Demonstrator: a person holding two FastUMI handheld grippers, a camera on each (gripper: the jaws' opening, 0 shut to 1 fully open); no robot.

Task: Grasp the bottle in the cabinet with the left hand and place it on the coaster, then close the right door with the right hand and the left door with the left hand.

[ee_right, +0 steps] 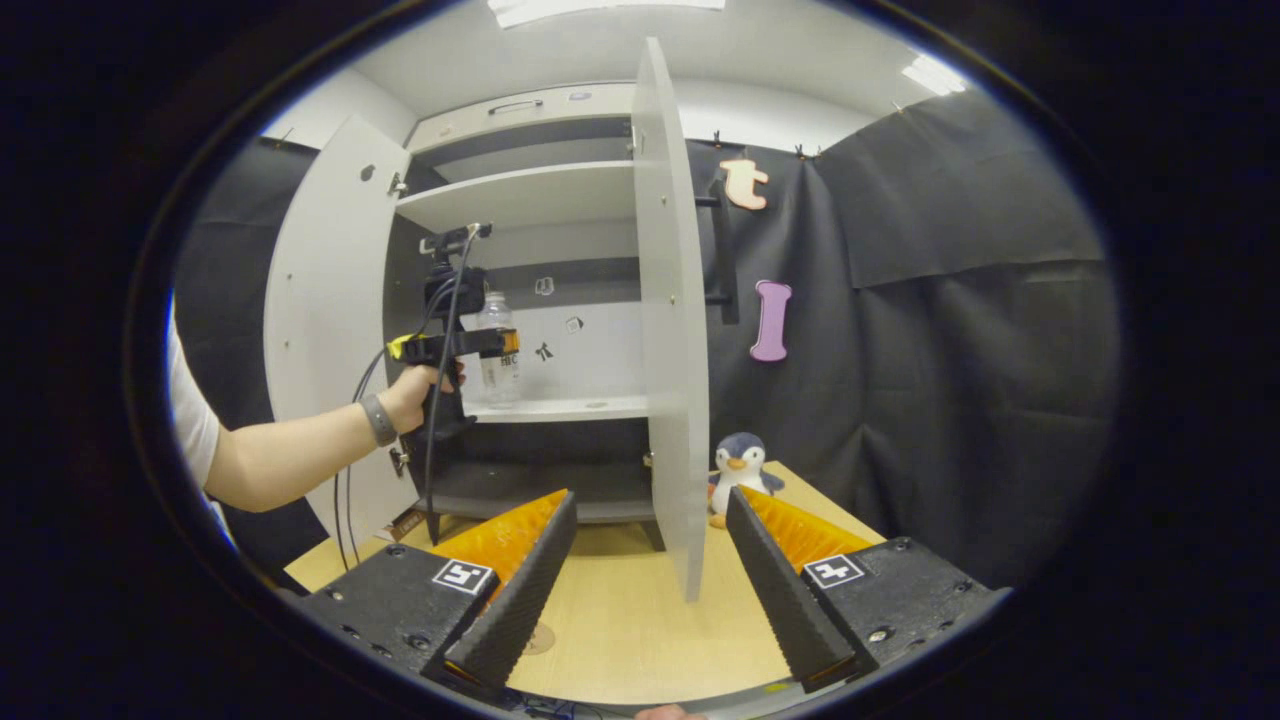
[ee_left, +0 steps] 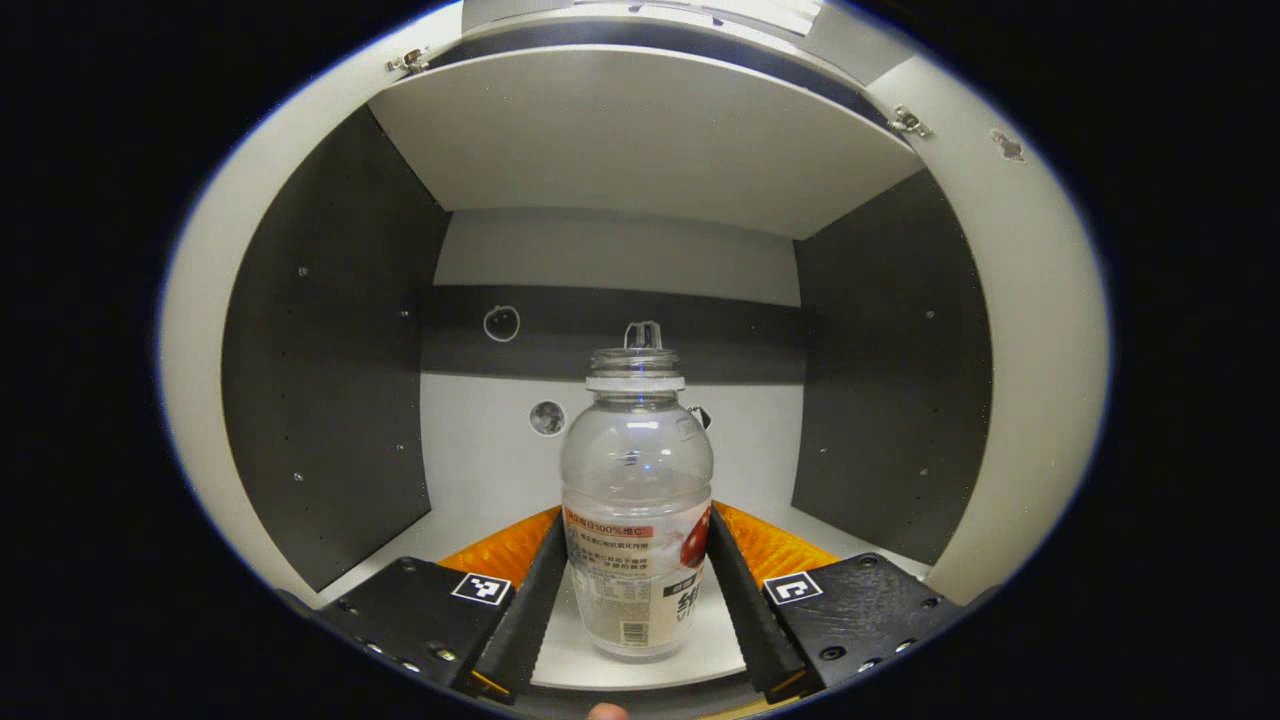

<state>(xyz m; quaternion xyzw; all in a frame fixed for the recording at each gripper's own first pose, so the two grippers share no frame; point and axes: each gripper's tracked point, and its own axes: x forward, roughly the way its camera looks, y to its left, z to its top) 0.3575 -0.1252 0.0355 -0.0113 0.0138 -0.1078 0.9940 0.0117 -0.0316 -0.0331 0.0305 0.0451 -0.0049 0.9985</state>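
Note:
A clear plastic bottle (ee_left: pixel 637 480) with a pale label stands upright on the white cabinet shelf (ee_left: pixel 560 655). My left gripper (ee_left: pixel 636 520) has a finger pressed against each side of the bottle at label height. In the right gripper view, the same left gripper (ee_right: pixel 480 345) is held by a hand inside the cabinet, around the bottle (ee_right: pixel 496 320). My right gripper (ee_right: pixel 650 495) hovers open over the wooden table (ee_right: pixel 640 620) with nothing between its fingers. Both cabinet doors stand open: the right door (ee_right: pixel 668 330) edge-on ahead, the left door (ee_right: pixel 325 320) swung wide. A faint round coaster (ee_right: pixel 541 638) lies on the table.
A plush penguin (ee_right: pixel 740 465) sits on the table beside the right door's lower edge. An upper shelf (ee_left: pixel 640 140) hangs above the bottle, with dark side walls (ee_left: pixel 330 370) close on both sides. A person's forearm (ee_right: pixel 300 455) reaches in from the left.

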